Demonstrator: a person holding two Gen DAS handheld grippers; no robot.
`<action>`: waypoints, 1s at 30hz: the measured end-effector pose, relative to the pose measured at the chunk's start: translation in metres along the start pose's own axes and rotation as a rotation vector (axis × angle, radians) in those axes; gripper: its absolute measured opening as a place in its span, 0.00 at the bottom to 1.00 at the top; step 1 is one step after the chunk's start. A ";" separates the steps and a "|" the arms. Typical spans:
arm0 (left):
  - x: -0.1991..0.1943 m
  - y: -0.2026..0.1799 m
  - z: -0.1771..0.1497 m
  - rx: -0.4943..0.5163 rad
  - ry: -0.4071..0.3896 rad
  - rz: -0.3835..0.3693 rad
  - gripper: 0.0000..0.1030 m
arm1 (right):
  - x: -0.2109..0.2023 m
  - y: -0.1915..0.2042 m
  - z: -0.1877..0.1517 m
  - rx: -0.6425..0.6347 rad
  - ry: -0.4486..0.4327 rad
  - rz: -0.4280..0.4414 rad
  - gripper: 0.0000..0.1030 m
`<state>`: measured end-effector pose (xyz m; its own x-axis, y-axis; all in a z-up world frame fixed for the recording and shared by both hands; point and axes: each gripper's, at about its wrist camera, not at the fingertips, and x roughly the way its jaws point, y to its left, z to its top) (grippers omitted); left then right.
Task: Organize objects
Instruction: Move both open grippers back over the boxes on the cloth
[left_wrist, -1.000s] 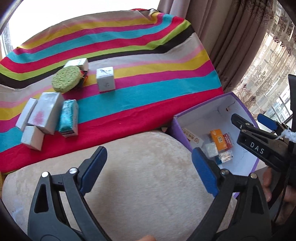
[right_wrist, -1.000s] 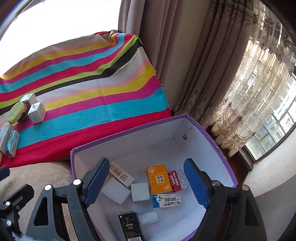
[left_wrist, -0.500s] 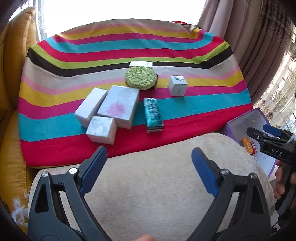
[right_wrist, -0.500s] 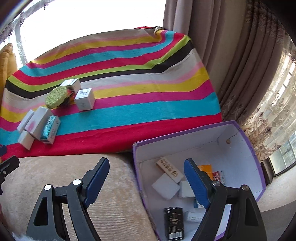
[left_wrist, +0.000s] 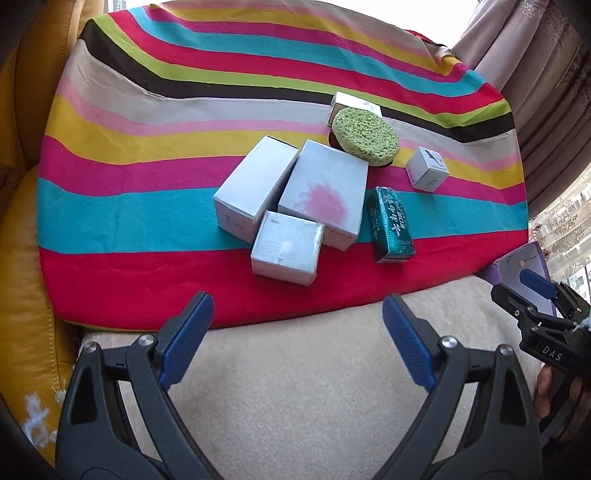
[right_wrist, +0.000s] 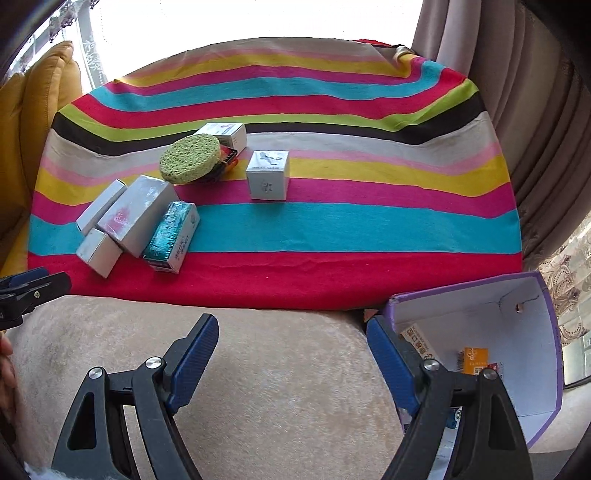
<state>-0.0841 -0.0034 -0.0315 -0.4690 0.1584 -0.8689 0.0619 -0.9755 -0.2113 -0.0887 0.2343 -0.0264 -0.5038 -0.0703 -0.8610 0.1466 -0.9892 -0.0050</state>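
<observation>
Gaping left claw, small white box just beyond

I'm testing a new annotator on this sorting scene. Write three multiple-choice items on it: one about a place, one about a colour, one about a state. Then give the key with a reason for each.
1. Where does the green round sponge lie?
A. inside the purple box
B. on the striped cloth, partly on top of other items
C. on the beige cushion

2. What colour is the rim of the storage box at the right?
A. purple
B. yellow
C. black

3. How does the left gripper stand?
A. shut on the teal packet
B. shut on nothing
C. open and holding nothing

Key:
1 B: the sponge rests on the striped cloth, overlapping a small dark item and a white carton.
2 A: the box edges are purple.
3 C: its blue pads are wide apart over the beige cushion.
</observation>
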 end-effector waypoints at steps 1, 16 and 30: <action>0.004 0.001 0.003 0.006 0.014 0.002 0.91 | 0.002 0.004 0.002 -0.007 0.002 0.002 0.81; 0.047 0.008 0.025 0.046 0.116 0.018 0.50 | 0.029 0.054 0.035 -0.109 0.008 0.003 0.81; 0.027 0.002 0.014 0.048 -0.001 0.031 0.50 | 0.056 0.098 0.056 -0.167 0.027 0.023 0.81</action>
<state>-0.1089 -0.0036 -0.0494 -0.4682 0.1283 -0.8743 0.0337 -0.9861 -0.1627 -0.1505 0.1265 -0.0468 -0.4760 -0.0874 -0.8751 0.2984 -0.9521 -0.0673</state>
